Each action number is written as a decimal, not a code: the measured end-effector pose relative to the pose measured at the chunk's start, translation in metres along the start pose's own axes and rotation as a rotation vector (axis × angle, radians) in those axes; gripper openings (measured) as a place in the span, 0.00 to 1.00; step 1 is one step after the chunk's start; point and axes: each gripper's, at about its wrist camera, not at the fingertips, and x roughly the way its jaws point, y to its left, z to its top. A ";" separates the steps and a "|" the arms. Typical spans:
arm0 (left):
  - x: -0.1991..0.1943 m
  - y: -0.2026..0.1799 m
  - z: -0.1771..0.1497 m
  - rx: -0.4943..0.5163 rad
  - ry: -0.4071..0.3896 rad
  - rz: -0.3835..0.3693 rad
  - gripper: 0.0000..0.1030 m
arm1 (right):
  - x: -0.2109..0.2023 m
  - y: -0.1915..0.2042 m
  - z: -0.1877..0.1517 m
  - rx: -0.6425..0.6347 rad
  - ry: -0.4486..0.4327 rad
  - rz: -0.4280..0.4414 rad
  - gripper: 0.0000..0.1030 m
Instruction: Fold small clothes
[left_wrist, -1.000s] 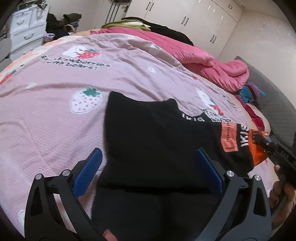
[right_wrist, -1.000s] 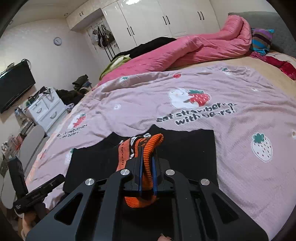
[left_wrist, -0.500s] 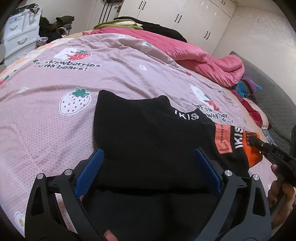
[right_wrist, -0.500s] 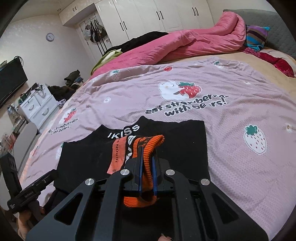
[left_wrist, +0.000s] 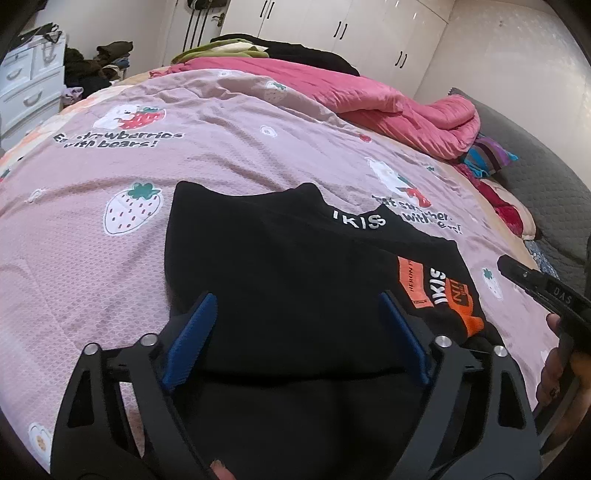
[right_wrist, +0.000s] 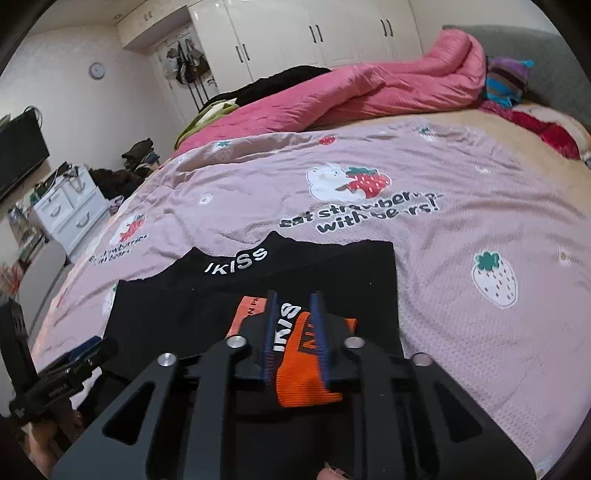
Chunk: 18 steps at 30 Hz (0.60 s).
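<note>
We've got the black garment lying flat on the bed, near the bed's front edge, on the pink strawberry-print cover. White "IKISS" lettering sits along its far edge, and its orange cuff lies folded over onto the black fabric at the right side.

Left gripper: jaws wide apart, though they've just been closing a bit; blue pads straddle the garment's near part w/ black fabric between them, not pinched.

Right gripper: jaws have just been opening, now a narrow gap apart. The orange cuff lies between the pads; pads look to stand off it, no squeeze visible. From the left wrist view we see the right gripper's tip at the right edge, apart from the cuff, w/ a hand behind it.

Beyond the garment, a pink quilt is bunched along the bed's far edge, w/ white wardrobes behind. A white drawer unit stands off the bed's left side.
</note>
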 end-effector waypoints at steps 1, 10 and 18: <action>0.000 0.000 0.000 0.002 0.003 -0.003 0.75 | 0.001 0.003 -0.001 -0.015 0.002 0.000 0.22; 0.006 -0.004 -0.003 0.016 0.025 -0.001 0.72 | 0.017 0.033 -0.016 -0.116 0.068 0.047 0.33; 0.014 -0.007 -0.008 0.038 0.067 0.015 0.72 | 0.040 0.056 -0.030 -0.191 0.169 0.077 0.47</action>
